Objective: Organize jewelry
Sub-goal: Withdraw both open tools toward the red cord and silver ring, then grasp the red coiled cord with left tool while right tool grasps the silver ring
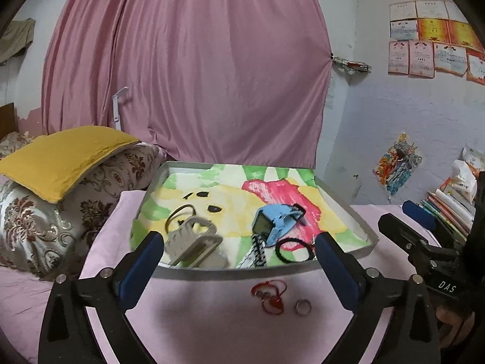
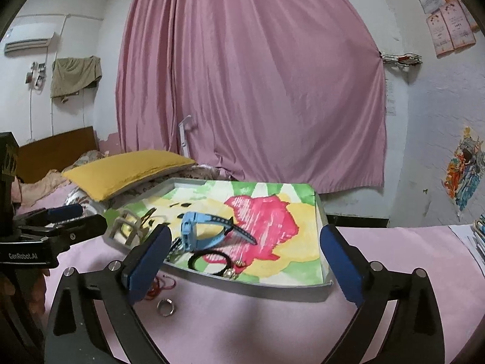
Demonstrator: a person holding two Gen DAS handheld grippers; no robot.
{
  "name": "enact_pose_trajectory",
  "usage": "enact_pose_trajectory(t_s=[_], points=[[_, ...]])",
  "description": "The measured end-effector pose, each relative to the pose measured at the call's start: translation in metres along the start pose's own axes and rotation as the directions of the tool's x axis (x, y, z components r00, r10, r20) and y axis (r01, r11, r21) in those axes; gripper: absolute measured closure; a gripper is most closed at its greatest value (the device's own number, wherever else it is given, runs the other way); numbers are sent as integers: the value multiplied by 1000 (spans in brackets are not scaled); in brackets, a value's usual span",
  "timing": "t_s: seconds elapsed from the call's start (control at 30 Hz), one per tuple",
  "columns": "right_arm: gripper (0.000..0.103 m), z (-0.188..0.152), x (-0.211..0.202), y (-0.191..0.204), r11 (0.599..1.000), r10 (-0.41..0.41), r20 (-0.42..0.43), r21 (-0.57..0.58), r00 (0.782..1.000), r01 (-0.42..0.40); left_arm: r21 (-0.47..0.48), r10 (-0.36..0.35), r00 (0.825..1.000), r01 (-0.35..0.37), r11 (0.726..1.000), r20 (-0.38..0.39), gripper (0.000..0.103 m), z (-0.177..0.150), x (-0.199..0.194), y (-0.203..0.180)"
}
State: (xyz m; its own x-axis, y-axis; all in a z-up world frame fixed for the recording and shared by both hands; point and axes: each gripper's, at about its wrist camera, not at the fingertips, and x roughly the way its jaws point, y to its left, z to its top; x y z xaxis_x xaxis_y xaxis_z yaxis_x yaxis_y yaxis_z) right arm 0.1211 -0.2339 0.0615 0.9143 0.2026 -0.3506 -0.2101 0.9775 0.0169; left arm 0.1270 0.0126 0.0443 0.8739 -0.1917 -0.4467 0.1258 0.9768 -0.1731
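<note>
Jewelry lies mostly in the grey tray (image 1: 348, 209) on the pink bed: from the left wrist, a blue watch (image 1: 277, 217), a beige hair claw (image 1: 194, 239) and a black hair tie (image 1: 292, 250) sit on its colourful lining, while a red string bracelet (image 1: 269, 297) and a silver ring (image 1: 303, 307) rest on the sheet just in front, between the left gripper (image 1: 239, 257) fingers, spread wide on nothing. From the right wrist, the right gripper (image 2: 245, 261) is likewise spread wide and empty before the tray (image 2: 272, 288), the watch (image 2: 197, 227) and hair tie (image 2: 209, 262) inside, the ring (image 2: 166, 307) on the sheet.
</note>
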Motion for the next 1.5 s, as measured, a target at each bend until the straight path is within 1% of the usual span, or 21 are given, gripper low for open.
enact_pose_trajectory(t_s=[0.17,0.33,0.43,0.53,0.63,0.73,0.77,0.8,0.83,0.87,0.93,0.97,1.03,1.1,1.13,1.2,1.27,1.4,1.5], points=[[6,-7,3,5,999,32,-68,-39,997,-34,17,8,1000,-8,1000,-25,2,-10,-6,6],[6,-13,9,10,995,71,-153,-61,986,-81,41,1,996,2,999,-87,2,-19,-4,10],[7,-18,17,11,991,104,-218,-58,970,-119,35,-24,990,29,999,-136,2,-24,0,13],[7,-23,26,12,986,133,-284,-62,950,-156,18,-41,983,45,999,-180,2,-28,7,15],[14,-29,35,16,977,172,-343,-62,923,-205,-4,-60,974,61,998,-221,3,-31,16,17],[24,-31,40,23,970,188,-379,-73,906,-232,-14,-84,965,83,996,-247,14,-31,23,17],[31,-31,42,25,967,195,-392,-77,899,-243,-15,-87,964,86,996,-253,17,-31,25,17],[36,-32,44,28,963,203,-408,-79,890,-256,-18,-96,960,94,995,-263,22,-31,29,16],[39,-33,45,29,961,207,-418,-81,884,-263,-20,-103,957,102,995,-270,27,-31,31,16],[42,-34,48,32,957,218,-435,-81,874,-279,-24,-114,953,112,993,-279,30,-31,33,15],[44,-35,51,35,952,231,-455,-78,860,-297,-35,-131,946,126,991,-297,40,-31,39,15],[46,-37,54,38,946,243,-473,-76,847,-314,-40,-140,942,134,990,-304,42,-31,41,15],[51,-38,58,42,940,255,-493,-74,832,-333,-52,-154,934,145,988,-322,48,-31,48,14],[53,-39,62,47,935,262,-511,-77,819,-348,-64,-165,927,153,986,-338,52,-30,53,14],[54,-39,63,49,933,263,-517,-80,815,-352,-75,-175,922,158,985,-345,53,-30,56,14],[55,-39,66,52,930,260,-528,-87,808,-356,-85,-181,919,162,983,-350,56,-30,60,14],[55,-39,69,54,931,248,-535,-98,808,-351,-88,-185,917,165,982,-354,58,-29,62,14],[64,-38,73,56,932,242,-538,-102,807,-348,-88,-196,910,176,980,-364,62,-27,68,11],[67,-36,75,56,932,241,-537,-103,808,-347,-88,-207,906,187,978,-369,65,-25,72,9]])
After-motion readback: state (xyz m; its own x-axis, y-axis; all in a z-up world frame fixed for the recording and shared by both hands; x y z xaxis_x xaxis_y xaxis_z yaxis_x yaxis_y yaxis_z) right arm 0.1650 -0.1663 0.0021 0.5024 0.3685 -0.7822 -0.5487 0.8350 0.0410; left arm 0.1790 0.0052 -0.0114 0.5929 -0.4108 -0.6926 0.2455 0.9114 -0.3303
